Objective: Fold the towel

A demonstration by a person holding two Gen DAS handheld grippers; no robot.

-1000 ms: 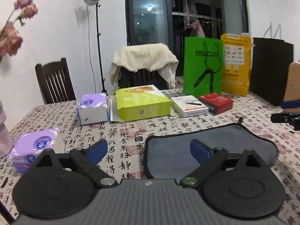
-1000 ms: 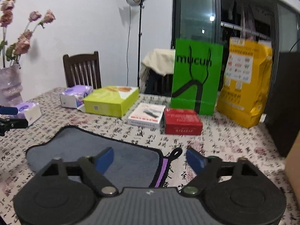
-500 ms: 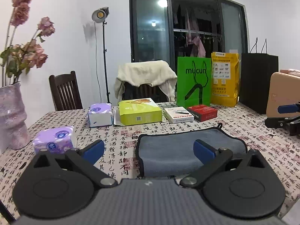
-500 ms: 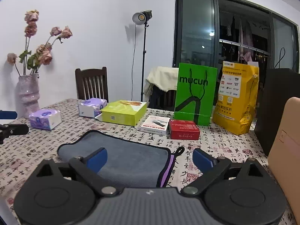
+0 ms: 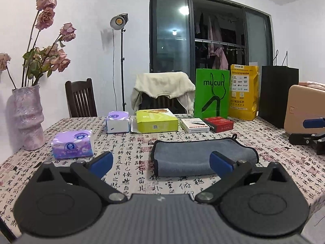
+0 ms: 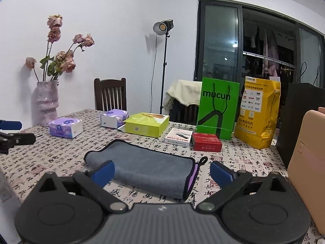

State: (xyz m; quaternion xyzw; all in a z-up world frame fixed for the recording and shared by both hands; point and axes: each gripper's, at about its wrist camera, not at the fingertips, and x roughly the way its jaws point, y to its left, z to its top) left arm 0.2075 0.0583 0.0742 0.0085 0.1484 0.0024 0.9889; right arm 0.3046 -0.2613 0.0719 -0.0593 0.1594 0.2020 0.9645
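I am keeping both sets of jaws spread wide with nothing between the blue pads. The left gripper is hanging above the table in front of the towel, and the right gripper is doing the same from the towel's other end. Compared with a second ago, both grippers are sitting higher and farther back: the towel then filled the space between the pads, and now it is lying beyond them, free of any contact.

Both tools are pointing roughly level across the table, angled slightly down. From the left camera I am seeing the right gripper's blue tip hovering well to the right of the towel; from the right camera the left gripper's tip is showing well to the towel's left.

The towel is lying folded on the table, a plush grey rectangle with black piping, a small hanging loop at one corner and a purple inner layer peeking out at the open end. The tablecloth beneath it is printed with black calligraphy and red seals. Behind the towel are standing a lime box, a white box and a red box; left of it is sitting a soft purple tissue pack.
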